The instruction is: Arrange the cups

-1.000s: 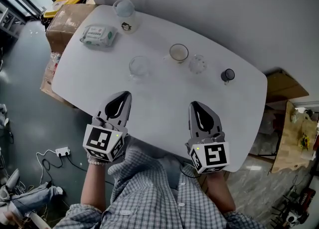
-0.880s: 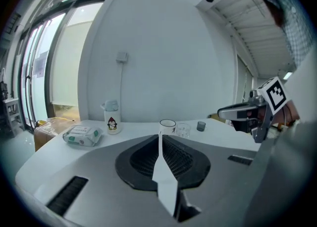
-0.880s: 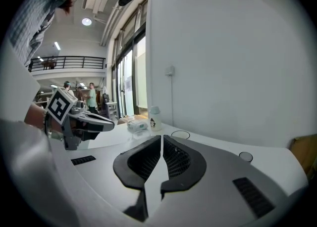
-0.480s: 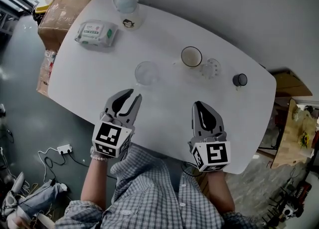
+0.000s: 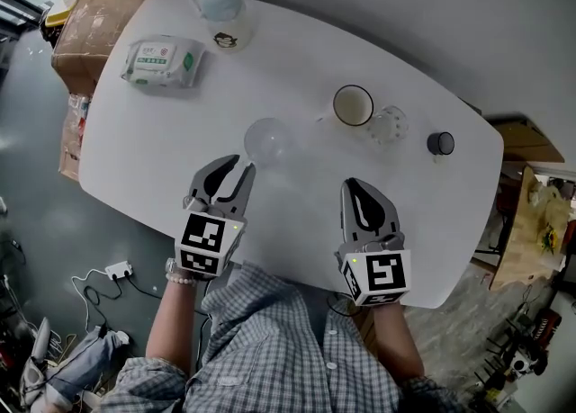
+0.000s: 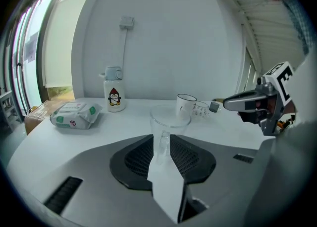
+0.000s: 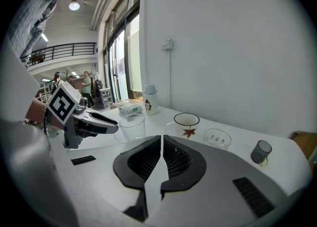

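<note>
Just ahead of left claw (image 5: 241, 166): clear glass cup (image 5: 266, 141) | left claw spread | right claw (image 5: 351, 184) pressed together

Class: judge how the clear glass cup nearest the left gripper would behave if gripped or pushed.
The clear glass cup looks rigid, so it probably won't deform, but its smooth wall may slip. It looks empty, so probably light and apt to slide on the smooth white table if pushed. Being glass, it would likely crack if dropped.

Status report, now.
Left gripper open, just short of clear glass cup. Right gripper shut, empty. White mug beyond; nothing in the way.
</note>
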Demonstrator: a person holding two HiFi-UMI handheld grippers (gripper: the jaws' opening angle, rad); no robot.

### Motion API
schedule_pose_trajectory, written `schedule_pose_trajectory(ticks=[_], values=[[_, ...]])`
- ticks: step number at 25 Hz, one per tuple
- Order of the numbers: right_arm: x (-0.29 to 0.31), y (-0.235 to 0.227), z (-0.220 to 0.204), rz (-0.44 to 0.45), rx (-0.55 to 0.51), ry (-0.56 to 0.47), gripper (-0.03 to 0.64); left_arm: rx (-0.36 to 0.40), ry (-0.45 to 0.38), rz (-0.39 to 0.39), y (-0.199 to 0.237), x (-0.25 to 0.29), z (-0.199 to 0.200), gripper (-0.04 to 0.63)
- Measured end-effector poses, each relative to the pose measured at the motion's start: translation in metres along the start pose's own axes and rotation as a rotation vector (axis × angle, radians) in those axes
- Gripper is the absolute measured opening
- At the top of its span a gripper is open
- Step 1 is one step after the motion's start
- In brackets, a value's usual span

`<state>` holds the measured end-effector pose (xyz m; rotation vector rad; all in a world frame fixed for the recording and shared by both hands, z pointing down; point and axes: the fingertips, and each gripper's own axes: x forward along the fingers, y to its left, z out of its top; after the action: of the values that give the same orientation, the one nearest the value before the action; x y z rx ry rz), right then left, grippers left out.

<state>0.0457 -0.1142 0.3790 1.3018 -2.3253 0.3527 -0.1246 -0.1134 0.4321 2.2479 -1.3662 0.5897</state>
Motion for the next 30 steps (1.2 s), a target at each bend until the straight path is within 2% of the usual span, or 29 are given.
schedule_pose_trajectory(ticks=[5,15,23,30], values=[[0.016,-0.004,-0.001,-0.018,-0.008,0.018,0.031,0.01,-0.006,0.003,-0.003,0.01,0.003,0.086],[0.035,-0.009,-0.008,-0.046,0.005,0.045,0.031,0.008,-0.036,0.0,-0.005,0.034,0.021,0.075],[0.075,-0.01,-0.013,-0.083,-0.007,0.081,0.032,-0.013,-0.054,0.011,-0.001,0.059,0.039,0.075],[0.104,0.0,-0.011,-0.073,0.049,0.091,0.032,-0.033,-0.065,-0.005,0.0,0.08,0.054,0.074]])
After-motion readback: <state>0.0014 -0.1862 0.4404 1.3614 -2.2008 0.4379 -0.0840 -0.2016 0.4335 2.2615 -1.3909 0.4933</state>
